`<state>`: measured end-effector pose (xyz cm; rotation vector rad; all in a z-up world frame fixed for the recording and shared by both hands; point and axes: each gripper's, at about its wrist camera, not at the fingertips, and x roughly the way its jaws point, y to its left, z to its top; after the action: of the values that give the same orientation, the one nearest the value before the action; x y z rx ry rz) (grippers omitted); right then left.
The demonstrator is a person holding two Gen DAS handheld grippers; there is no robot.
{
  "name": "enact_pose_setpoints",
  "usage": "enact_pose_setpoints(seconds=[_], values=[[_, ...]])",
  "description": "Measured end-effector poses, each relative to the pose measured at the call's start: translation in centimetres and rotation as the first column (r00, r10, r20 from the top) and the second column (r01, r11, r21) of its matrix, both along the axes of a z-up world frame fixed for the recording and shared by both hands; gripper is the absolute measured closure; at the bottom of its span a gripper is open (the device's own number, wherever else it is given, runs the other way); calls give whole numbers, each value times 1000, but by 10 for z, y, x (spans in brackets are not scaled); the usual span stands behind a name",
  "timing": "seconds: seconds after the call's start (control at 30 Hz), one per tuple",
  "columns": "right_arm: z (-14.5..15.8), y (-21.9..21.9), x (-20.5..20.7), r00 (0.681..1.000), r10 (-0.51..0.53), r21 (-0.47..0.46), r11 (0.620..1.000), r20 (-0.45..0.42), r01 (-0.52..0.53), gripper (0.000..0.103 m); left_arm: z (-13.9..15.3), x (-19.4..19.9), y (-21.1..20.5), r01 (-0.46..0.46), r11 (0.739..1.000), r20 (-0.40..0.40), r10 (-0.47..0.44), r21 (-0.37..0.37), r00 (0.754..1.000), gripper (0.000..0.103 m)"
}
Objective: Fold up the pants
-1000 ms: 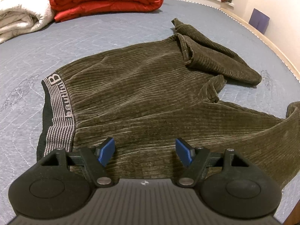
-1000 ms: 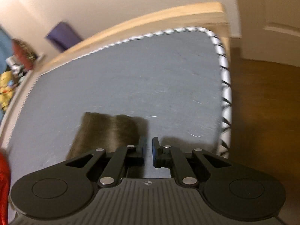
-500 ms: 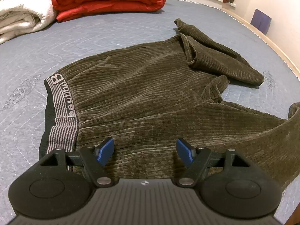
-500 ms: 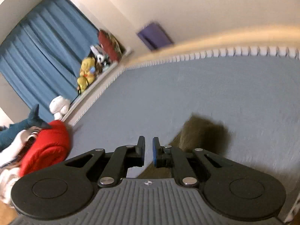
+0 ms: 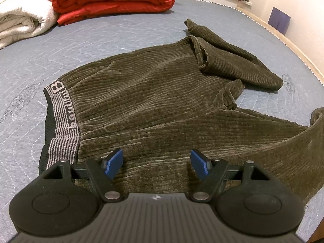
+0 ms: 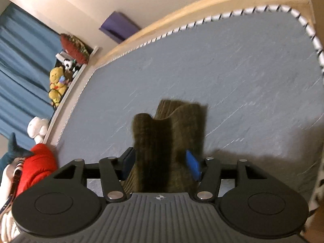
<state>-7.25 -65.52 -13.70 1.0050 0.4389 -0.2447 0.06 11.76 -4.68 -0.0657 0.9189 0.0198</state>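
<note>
Jaws, left gripper (image 5: 157, 163): wide, empty, above pants (image 5: 154, 101) spread on bed (image 5: 101, 40). Jaws, right gripper (image 6: 162, 163): just opening, pant leg (image 6: 168, 139) between, unpressed.

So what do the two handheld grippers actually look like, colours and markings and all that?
Both look alike. The left gripper and the right gripper each have a matte black body with a ribbed grey top plate bearing a small round emblem, two round black housings, angular black linkage arms with silver pivot pins, and blue finger pads. No cables, sleeves or hands show.
</note>
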Motion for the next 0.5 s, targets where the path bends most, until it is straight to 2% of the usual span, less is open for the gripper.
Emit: enact_pose_setpoints(seconds=[0.07, 0.13, 0.2, 0.37, 0.5], values=[[5, 6, 2, 999, 15, 25, 1000, 30, -16, 45, 0, 0, 2, -3, 1000, -1, 3, 0, 1000, 25], [15, 12, 2, 998, 36, 1, 999, 61, -36, 45, 0, 0, 4, -7, 1000, 0, 7, 0, 1000, 25], [19, 18, 5, 997, 55, -31, 998, 56, -54, 45, 1, 0, 6, -12, 1000, 0, 12, -2, 1000, 25], [23, 34, 19, 996, 86, -123, 988, -24, -89, 45, 3, 0, 1, -2, 1000, 4, 2, -3, 1000, 25], [26, 67, 40, 982, 122, -285, 945, -141, -158, 45, 5, 0, -3, 0, 1000, 8, 0, -8, 1000, 25]])
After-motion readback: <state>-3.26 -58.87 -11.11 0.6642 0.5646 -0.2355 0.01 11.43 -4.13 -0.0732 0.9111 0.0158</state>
